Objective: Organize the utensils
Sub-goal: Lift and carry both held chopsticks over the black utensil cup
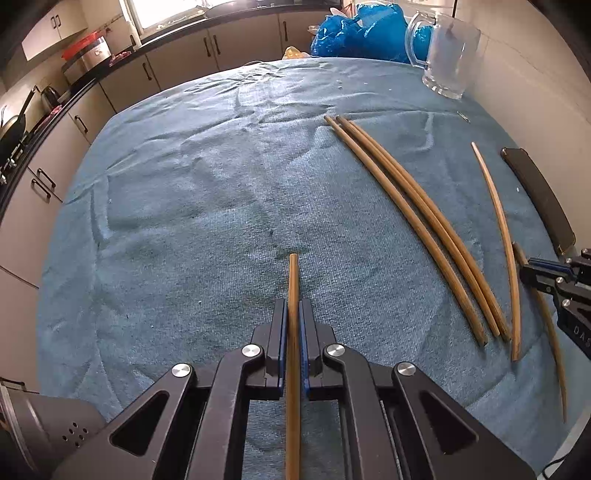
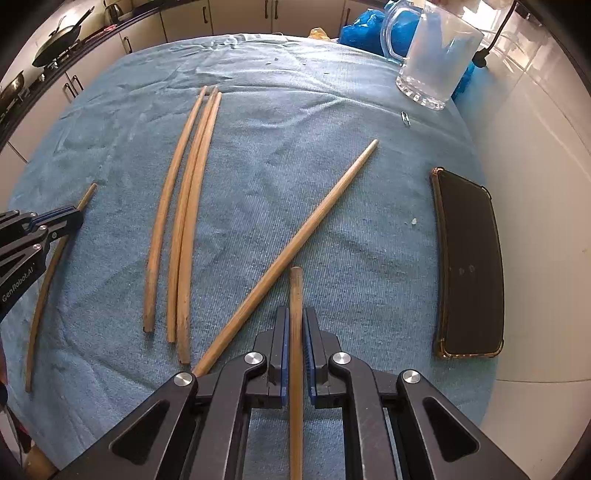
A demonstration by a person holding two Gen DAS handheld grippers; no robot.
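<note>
Several wooden chopsticks lie on a blue towel [image 1: 166,221]. My left gripper [image 1: 294,310] is shut on one chopstick [image 1: 293,280], which runs between the pads and pokes out ahead. My right gripper [image 2: 295,317] is shut on another chopstick [image 2: 296,291]. Three chopsticks [image 2: 184,206] lie side by side between the grippers, also in the left wrist view [image 1: 417,221]. One more chopstick [image 2: 295,251] lies diagonally just left of my right gripper. The left gripper shows in the right wrist view [image 2: 70,218], and the right gripper in the left wrist view [image 1: 535,269].
A clear glass mug [image 1: 448,55] stands at the far right of the towel, also in the right wrist view [image 2: 436,55]. A black phone [image 2: 469,266] lies at the right edge by a white wall. Blue plastic bags [image 1: 354,33] sit behind. Kitchen cabinets [image 1: 122,85] run along the left.
</note>
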